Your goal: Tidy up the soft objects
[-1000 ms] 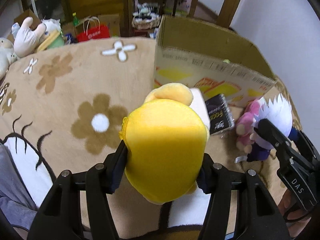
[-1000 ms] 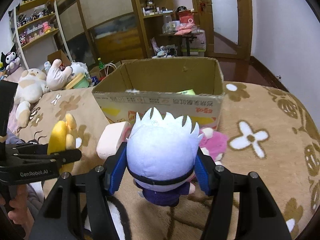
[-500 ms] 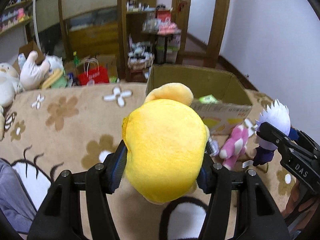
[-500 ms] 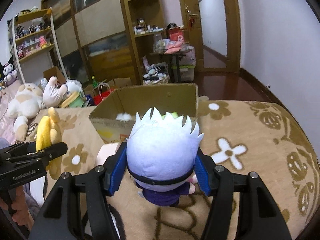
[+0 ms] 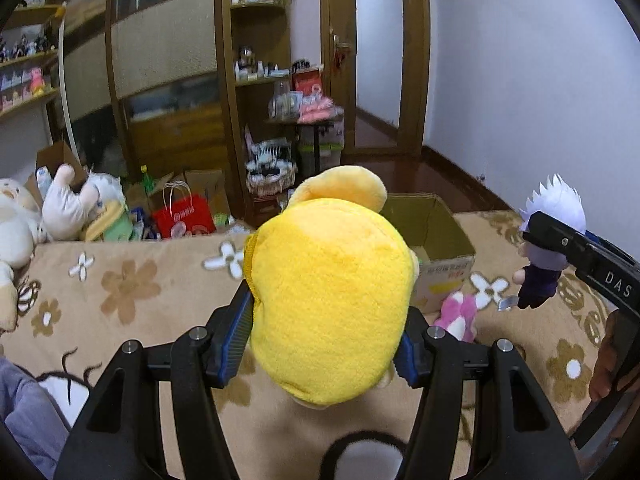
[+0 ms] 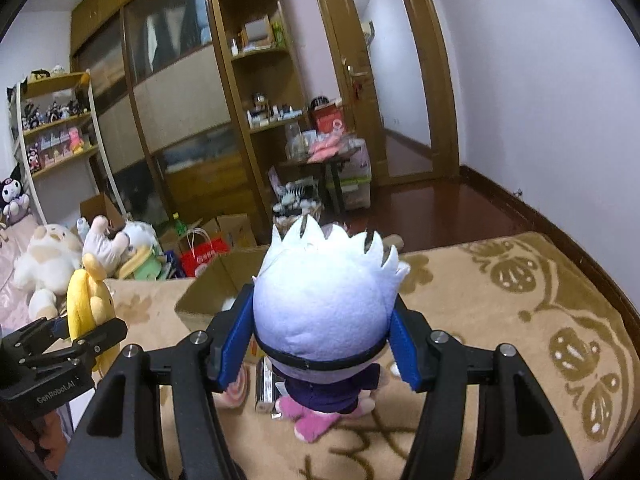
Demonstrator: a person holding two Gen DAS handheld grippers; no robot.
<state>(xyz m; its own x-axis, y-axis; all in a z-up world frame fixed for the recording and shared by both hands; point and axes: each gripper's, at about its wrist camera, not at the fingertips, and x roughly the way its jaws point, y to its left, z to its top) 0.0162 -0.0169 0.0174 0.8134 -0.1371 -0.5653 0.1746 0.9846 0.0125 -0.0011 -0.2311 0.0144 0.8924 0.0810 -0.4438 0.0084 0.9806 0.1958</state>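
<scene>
My left gripper (image 5: 326, 340) is shut on a yellow plush toy (image 5: 328, 300) and holds it high above the tan flowered blanket (image 5: 132, 292). My right gripper (image 6: 320, 348) is shut on a white-haired doll in purple clothes (image 6: 324, 304), also held high. An open cardboard box (image 5: 432, 236) stands on the blanket beyond both toys; it also shows in the right wrist view (image 6: 220, 288). A pink plush (image 5: 460, 316) lies on the blanket by the box. In the right wrist view the yellow plush (image 6: 86, 304) and the left gripper (image 6: 68, 344) are at the left.
Large white and cream plush toys (image 5: 76, 208) lie at the blanket's far left edge. A red paper bag (image 5: 184, 216) and boxes stand on the floor beyond. A dark small packet (image 6: 266, 384) lies below the doll. Wooden shelves and a door are behind.
Both grippers have risen with their toys still held. The box and blanket now look lower and farther away, and more of the room shows.
</scene>
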